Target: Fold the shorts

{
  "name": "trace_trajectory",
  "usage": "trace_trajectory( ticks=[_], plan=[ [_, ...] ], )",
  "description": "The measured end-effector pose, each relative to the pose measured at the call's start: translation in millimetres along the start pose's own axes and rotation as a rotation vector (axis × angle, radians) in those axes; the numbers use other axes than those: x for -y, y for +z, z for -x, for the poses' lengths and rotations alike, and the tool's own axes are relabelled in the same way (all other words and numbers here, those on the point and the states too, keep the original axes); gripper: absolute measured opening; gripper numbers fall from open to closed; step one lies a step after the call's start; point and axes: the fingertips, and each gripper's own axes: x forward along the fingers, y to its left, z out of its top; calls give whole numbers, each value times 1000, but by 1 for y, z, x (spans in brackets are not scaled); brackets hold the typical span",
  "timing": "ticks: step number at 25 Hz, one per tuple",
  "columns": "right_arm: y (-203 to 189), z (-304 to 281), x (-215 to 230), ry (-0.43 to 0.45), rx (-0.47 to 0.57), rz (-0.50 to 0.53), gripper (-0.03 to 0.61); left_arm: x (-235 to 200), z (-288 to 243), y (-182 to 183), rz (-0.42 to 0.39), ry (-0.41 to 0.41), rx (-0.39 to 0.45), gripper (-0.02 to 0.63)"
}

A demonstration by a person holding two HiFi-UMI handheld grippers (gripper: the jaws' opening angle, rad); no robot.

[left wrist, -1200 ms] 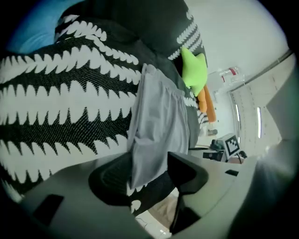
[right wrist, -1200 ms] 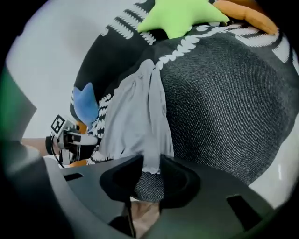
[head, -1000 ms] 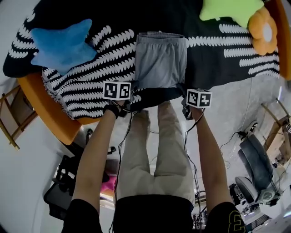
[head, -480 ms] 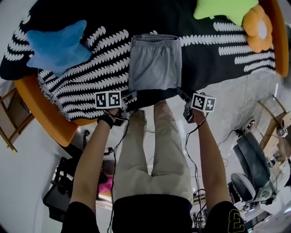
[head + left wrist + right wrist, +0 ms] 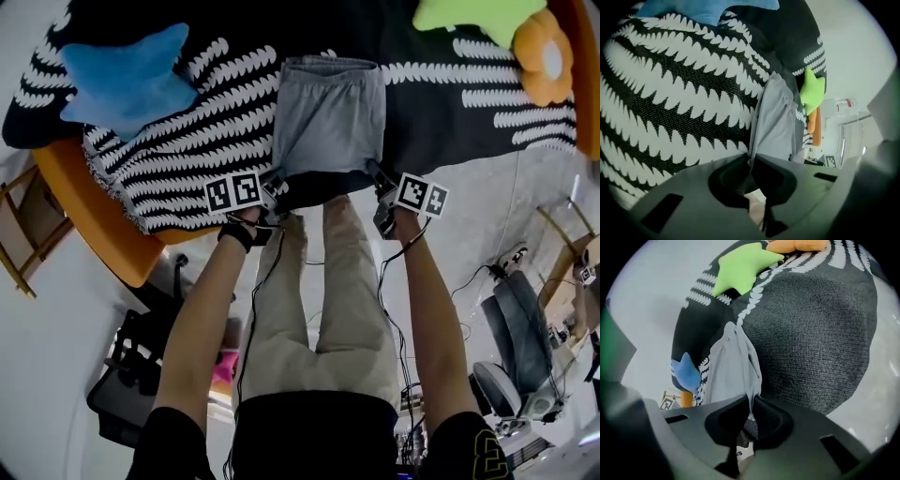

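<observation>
Gripping the shorts (image 5: 328,117) at their near edge, we have one gripper on each corner. Our left gripper (image 5: 273,180) is clenched on the near left corner. In the left gripper view the jaws meet with a fold of grey cloth pinched between them. Our right gripper (image 5: 374,175) is on the near right corner. Its jaws are closing, and the right gripper view shows a thin edge of the same grey cloth caught between the pads, which already press on it.

The shorts lie spread on the cover (image 5: 187,141), a black cloth with white toothed stripes. Their gathered band is on the far side from us, and their near edge sits close to where the cover drops over the rim. Between our two grippers the cloth looks fairly smooth and a little taut.

To the left of the shorts, well apart from them, a blue star (image 5: 127,80) rests on the cover. At the far right a green star (image 5: 473,17) and an orange flower (image 5: 544,56) lie touching each other, also well clear of the shorts. An orange rim (image 5: 84,216) shows below the cover on the left.

From the head view we see our forearms (image 5: 202,328) reaching forward side by side. Each marker cube is turned up towards us, and our legs in beige trousers (image 5: 323,300) are between the arms.
</observation>
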Motion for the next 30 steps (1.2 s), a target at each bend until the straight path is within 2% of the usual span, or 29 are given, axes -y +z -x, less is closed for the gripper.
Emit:
trace_trajectory(
  ticks=[5,8,11,16,21,25,30],
  plan=[
    [-20,33,0,0,-53,44,43,14,21,-23,0,-28,-22,20],
    [-31,46,15,-4,-91,22,43,20,19,-45,12,-28,-71,20],
    [-30,50,6,31,-88,4,43,23,31,-42,34,-33,-78,20],
    [-7,50,-30,106,-44,2,43,31,57,-3,42,-78,-27,20],
    [48,29,-43,157,-4,-6,41,47,46,64,99,-132,53,20],
    [94,18,-47,160,20,-62,41,67,30,107,140,-163,84,20],
    [148,-9,-48,148,20,-108,41,78,10,162,141,-166,104,20]
  ],
)
